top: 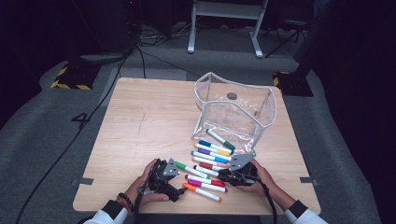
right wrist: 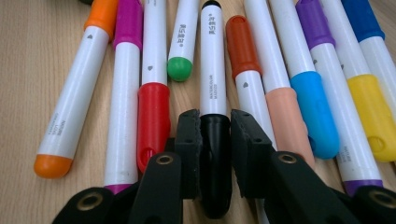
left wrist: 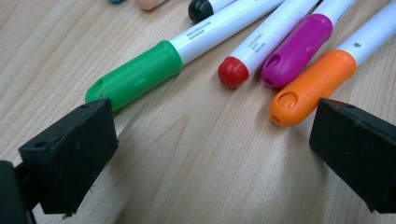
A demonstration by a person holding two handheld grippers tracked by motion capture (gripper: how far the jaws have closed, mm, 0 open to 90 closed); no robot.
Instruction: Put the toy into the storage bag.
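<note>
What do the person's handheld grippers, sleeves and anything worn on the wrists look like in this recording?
Both the left gripper and the right gripper are black, each topped by a grey three-cornered plate with trailing black cables. Their jaw pads are blocky black. The sleeves are white with dark cuffs; beaded bracelets circle the left wrist.

Table [top: 140,121]: pale wood-grain top, matt and smooth. Markers [right wrist: 212,70]: glossy white plastic barrels; coloured caps smooth, slightly satin. Pouch [top: 233,112] at far right edge: clear glossy plastic film, white trim. Right gripper [right wrist: 215,140] pads: matt black, faintly scuffed.
</note>
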